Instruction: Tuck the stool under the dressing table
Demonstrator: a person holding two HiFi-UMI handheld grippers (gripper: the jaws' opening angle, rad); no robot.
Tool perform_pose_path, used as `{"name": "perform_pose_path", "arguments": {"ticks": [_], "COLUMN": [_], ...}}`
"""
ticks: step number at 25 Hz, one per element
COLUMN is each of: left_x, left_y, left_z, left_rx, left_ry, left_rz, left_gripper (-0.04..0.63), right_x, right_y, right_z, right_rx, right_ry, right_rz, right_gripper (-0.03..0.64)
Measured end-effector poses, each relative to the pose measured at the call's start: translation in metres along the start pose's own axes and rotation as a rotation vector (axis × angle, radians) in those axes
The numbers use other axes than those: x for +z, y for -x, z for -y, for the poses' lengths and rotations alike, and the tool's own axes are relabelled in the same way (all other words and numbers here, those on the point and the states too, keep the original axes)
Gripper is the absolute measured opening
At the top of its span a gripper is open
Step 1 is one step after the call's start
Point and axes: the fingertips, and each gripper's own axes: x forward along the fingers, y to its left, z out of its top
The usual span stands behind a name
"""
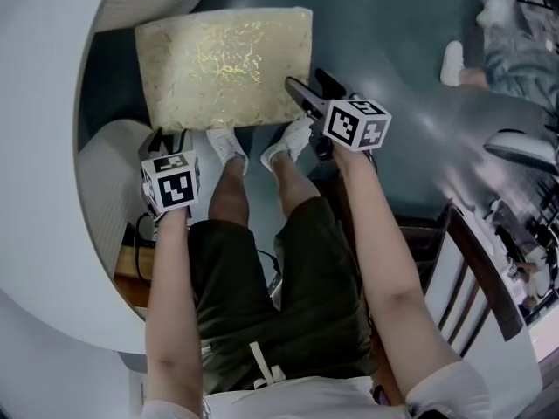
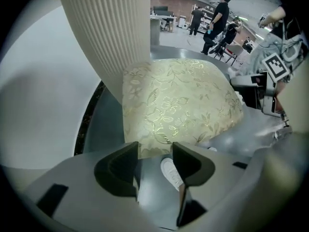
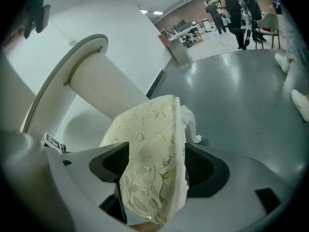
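Observation:
The stool (image 1: 223,64) has a cream cushion with a gold leaf pattern and stands on the grey floor, partly under the white dressing table (image 1: 35,147), between its ribbed pedestals (image 1: 109,173). My left gripper (image 1: 166,151) points down at the stool's near left corner. In the left gripper view its jaws (image 2: 154,153) are open, with the cushion's edge (image 2: 178,100) just beyond them and untouched. My right gripper (image 1: 297,90) is at the near right corner. Its jaws (image 3: 157,163) stand wide around the seat's edge (image 3: 149,129) without visibly squeezing it.
My white shoes (image 1: 229,144) stand right against the stool's near side. A dark wooden chair (image 1: 472,278) is at the right. Another person's shoe (image 1: 452,62) is on the floor at the top right, and people stand far back in the room (image 2: 219,13).

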Motion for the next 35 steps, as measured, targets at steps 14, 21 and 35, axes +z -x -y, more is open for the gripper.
{"name": "perform_pose_path", "arguments": {"ticks": [14, 21, 35], "left_x": [0.004, 0.001, 0.042], "left_y": [-0.012, -0.007, 0.013], "left_z": [-0.012, -0.007, 0.002], "left_rx": [-0.152, -0.125, 0.098], "left_ry": [-0.007, -0.023, -0.321], "left_rz": [-0.058, -0.07, -0.248], "left_gripper": [0.34, 0.304, 0.196], "right_x": [0.013, 0.009, 0.021], "right_y": [-0.013, -0.014, 0.016], "right_z": [-0.016, -0.017, -0.022], "right_rx": [-0.03, -0.031, -0.067], "right_ry": [0.169, 0.198, 0.103], "right_rz": [-0.068, -0.069, -0.088], "right_gripper": [0.308, 0.298, 0.279]}}
